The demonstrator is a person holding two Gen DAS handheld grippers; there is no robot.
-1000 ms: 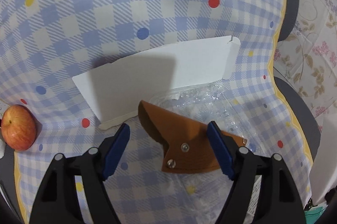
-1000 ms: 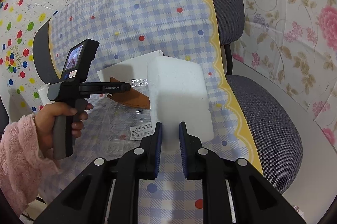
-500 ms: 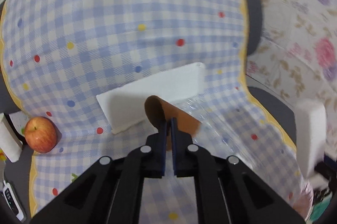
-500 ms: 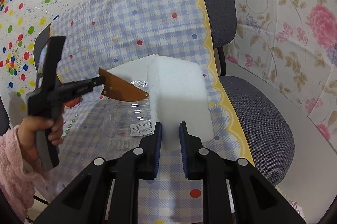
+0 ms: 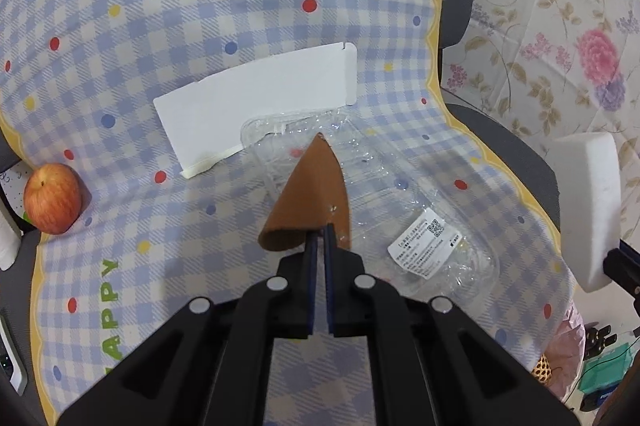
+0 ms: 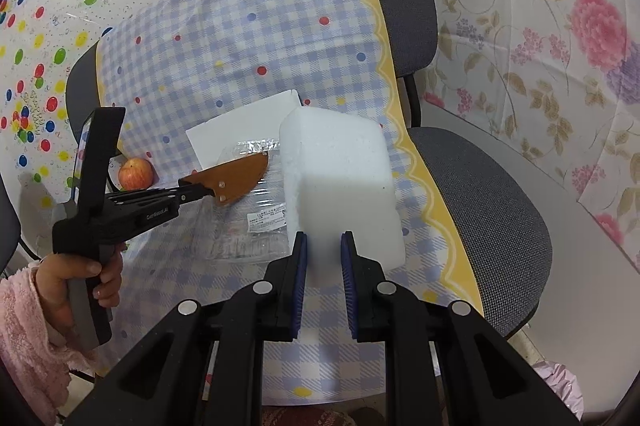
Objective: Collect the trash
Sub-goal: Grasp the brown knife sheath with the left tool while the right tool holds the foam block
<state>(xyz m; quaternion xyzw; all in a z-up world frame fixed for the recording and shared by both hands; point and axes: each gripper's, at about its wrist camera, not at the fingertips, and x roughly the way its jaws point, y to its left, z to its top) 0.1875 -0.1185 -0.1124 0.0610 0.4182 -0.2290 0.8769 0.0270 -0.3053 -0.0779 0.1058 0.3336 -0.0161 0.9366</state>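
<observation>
Left hand-held gripper (image 5: pixel 319 232) clamped on our brown leather piece (image 5: pixel 310 197), lifted above clear plastic tray (image 5: pixel 400 209) on checked cloth (image 5: pixel 200 5). Right hand-held gripper (image 6: pixel 324 246) pinches white foam block (image 6: pixel 340 181). White card (image 5: pixel 256 97), apple (image 5: pixel 52 197) lie on cloth.
</observation>
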